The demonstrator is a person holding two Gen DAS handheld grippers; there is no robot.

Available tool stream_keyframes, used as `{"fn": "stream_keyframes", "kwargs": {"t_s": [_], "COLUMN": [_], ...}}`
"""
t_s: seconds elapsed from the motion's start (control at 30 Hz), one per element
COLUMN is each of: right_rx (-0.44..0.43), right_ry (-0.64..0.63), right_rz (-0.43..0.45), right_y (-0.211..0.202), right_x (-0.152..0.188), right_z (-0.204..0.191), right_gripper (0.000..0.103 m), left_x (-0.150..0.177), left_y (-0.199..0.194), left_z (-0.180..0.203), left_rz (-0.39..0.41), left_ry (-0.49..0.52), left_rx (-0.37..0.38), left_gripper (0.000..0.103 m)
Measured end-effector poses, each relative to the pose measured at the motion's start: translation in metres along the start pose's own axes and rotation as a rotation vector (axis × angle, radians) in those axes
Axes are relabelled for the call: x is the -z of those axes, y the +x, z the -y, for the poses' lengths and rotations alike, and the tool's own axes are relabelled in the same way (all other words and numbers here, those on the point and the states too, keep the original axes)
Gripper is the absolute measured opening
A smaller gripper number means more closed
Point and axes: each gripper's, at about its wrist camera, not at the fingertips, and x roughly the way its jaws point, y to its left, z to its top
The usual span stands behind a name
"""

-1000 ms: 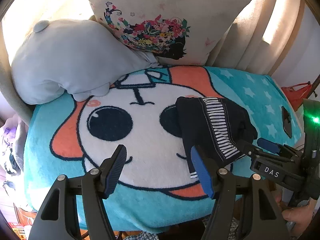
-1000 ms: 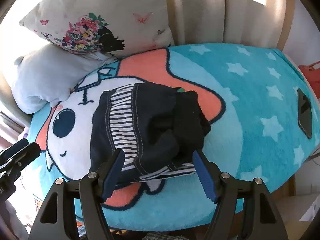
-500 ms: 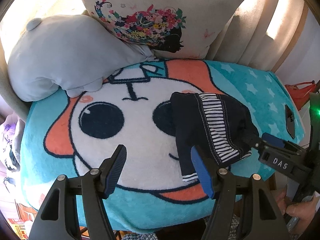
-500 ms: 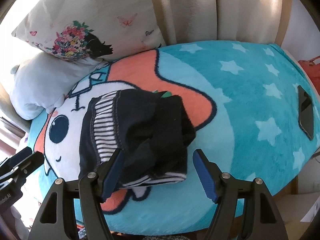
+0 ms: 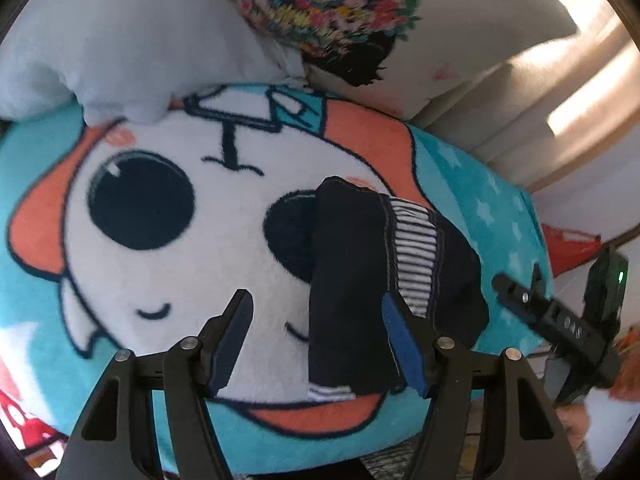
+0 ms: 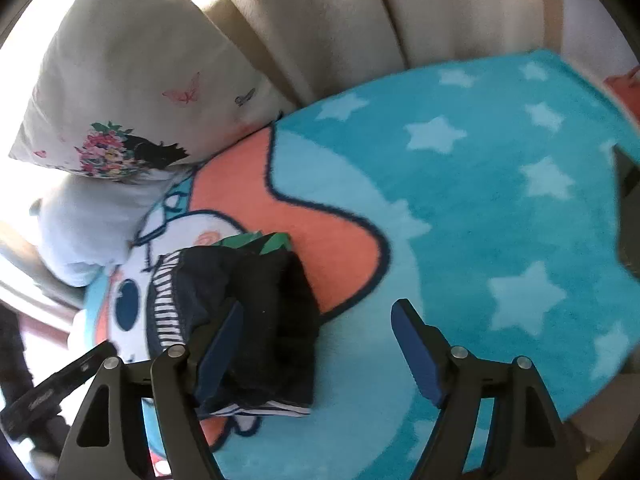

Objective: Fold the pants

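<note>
The dark navy pants (image 5: 352, 280) lie folded into a small bundle on the turquoise cartoon blanket (image 5: 160, 380), with striped lining (image 5: 412, 256) showing. My left gripper (image 5: 318, 344) hovers open just above their near-left part, its right finger (image 5: 404, 344) over the cloth, not gripping. My right gripper (image 6: 320, 348) is empty and its jaws are opening. The pants (image 6: 264, 300) sit behind its left finger (image 6: 220, 344), and the pads press on nothing. Each gripper shows in the other's view: the right gripper (image 5: 560, 320), the left gripper (image 6: 60, 384).
A floral pillow (image 6: 120, 92) and a pale grey cushion (image 5: 100, 40) lean at the back, against beige curtains (image 6: 440, 12). A dark flat object (image 6: 624, 208) lies on the blanket's right edge. A red bag (image 5: 572, 248) hangs beyond the blanket. The starred blanket area (image 6: 480, 200) spreads right.
My right gripper has let the pants go, widened and slid right, so the bundle now sits left in its view. The left gripper has dropped closer and rolled. The pants stay put.
</note>
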Motion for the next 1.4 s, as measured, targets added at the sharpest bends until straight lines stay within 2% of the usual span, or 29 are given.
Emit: {"fn": "stream_keyframes", "kwargs": {"t_s": [0.17, 0.33, 0.4, 0.5, 0.53, 0.57, 0.6, 0.63, 0.7, 0.83, 0.93, 1.07, 1.17, 1.23, 1.3, 1.4], "right_rx": [-0.135, -0.182, -0.204, -0.233, -0.267, -0.279, -0.282, -0.289, -0.309, -0.366, -0.384, -0.367, -0.308, -0.22, -0.208, -0.195], "right_ry": [0.019, 0.008, 0.006, 0.012, 0.032, 0.051, 0.065, 0.07, 0.081, 0.082, 0.043, -0.031, -0.101, -0.136, -0.129, -0.106], "right_rz": [-0.099, -0.159, -0.159, -0.182, -0.21, -0.231, -0.234, -0.241, -0.243, -0.216, -0.209, -0.21, -0.22, -0.229, -0.226, -0.153], "right_y": [0.023, 0.048, 0.052, 0.058, 0.063, 0.067, 0.067, 0.067, 0.062, 0.05, 0.053, 0.067, 0.088, 0.102, 0.102, 0.074], "right_x": [0.001, -0.003, -0.007, -0.011, -0.012, -0.013, -0.013, -0.014, -0.017, -0.03, -0.041, -0.049, -0.05, -0.048, -0.046, -0.048], "right_z": [-0.001, -0.004, -0.006, -0.011, -0.013, -0.014, -0.015, -0.018, -0.02, -0.036, -0.06, -0.092, -0.111, -0.115, -0.113, -0.111], "right_gripper": [0.082, 0.082, 0.082, 0.081, 0.069, 0.063, 0.062, 0.054, 0.047, 0.046, 0.046, 0.046, 0.048, 0.056, 0.058, 0.061], "left_x": [-0.008, -0.012, -0.013, -0.016, -0.015, -0.015, -0.014, -0.014, -0.017, -0.031, -0.046, -0.059, -0.065, -0.066, -0.065, -0.061], "left_y": [0.021, 0.054, 0.065, 0.069, 0.07, 0.072, 0.072, 0.069, 0.058, 0.034, 0.02, 0.017, 0.031, 0.042, 0.038, 0.019], "left_z": [-0.011, -0.007, -0.005, 0.006, 0.011, 0.015, 0.021, 0.027, 0.031, 0.026, 0.015, -0.007, -0.022, -0.034, -0.039, -0.038], "left_rz": [-0.032, -0.114, -0.136, -0.142, -0.158, -0.175, -0.193, -0.186, -0.167, -0.115, -0.076, -0.049, -0.039, -0.063, -0.064, -0.029], "left_ry": [-0.07, -0.088, -0.089, -0.07, -0.06, -0.055, -0.044, -0.022, -0.011, -0.03, -0.044, -0.065, -0.047, -0.046, -0.079, -0.065], "left_rx": [0.078, 0.146, 0.156, 0.142, 0.155, 0.182, 0.2, 0.189, 0.196, 0.22, 0.207, 0.138, 0.005, -0.081, -0.046, -0.045], "left_gripper": [0.066, 0.066, 0.071, 0.072, 0.068, 0.048, 0.037, 0.037, 0.034, 0.034, 0.034, 0.034, 0.045, 0.046, 0.046, 0.046]}}
